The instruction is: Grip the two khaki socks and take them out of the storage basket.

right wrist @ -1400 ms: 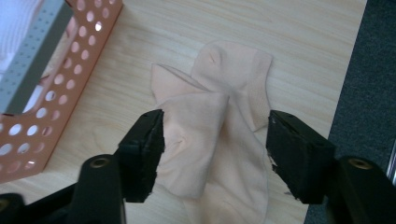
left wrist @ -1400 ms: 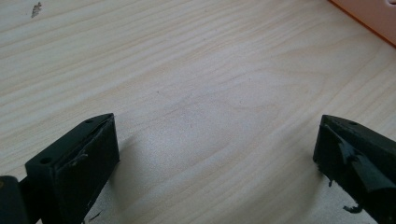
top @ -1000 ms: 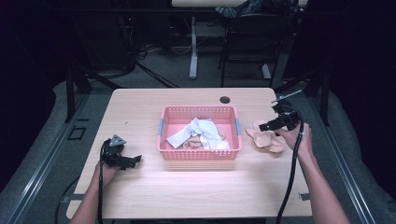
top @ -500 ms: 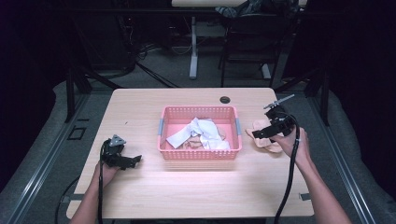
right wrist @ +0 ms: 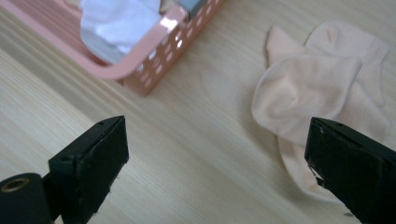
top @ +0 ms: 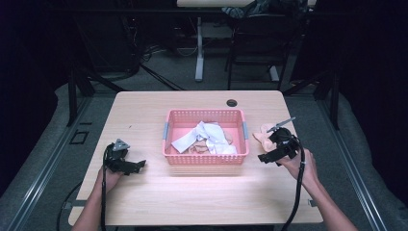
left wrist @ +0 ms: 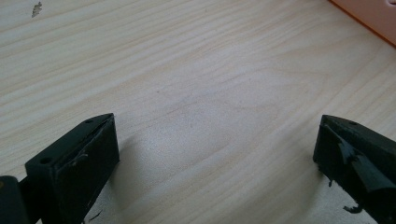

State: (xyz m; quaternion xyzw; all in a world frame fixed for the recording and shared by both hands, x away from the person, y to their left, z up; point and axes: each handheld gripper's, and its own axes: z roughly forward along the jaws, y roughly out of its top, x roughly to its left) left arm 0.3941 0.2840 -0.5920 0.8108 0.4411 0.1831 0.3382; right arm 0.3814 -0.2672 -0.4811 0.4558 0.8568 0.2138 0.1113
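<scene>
Pale wood-grain table [top: 202, 192]: rectangular, matte, with a small round dark hole [top: 232, 103] near the far edge; its near corners were cut off by the high view's bottom edge.

Pink perforated plastic basket [top: 204, 159]: rectangular, grey handle clips at both ends. Ahead of the right gripper [top: 270, 156] and to its left; the right gripper view cut off all but one rounded corner [right wrist: 154, 42].

White crumpled cloth [top: 207, 137]: soft, folded, lying in the basket. Smaller peach-coloured pieces beneath it were partly hidden, possibly socks.

Peach-coloured knit socks [right wrist: 322, 88]: flat, overlapping, on the table outside the basket, just ahead of the right gripper's claw and partly covered by one jaw.

Right gripper: black, blocky jaws set wide apart, holding nothing, low over the table.

Left gripper [top: 129, 166]: black, grey three-cornered plate on top; jaws spread wide, nothing between them but bare wood, with the basket's orange-pink edge [left wrist: 373, 18] far ahead.
</scene>
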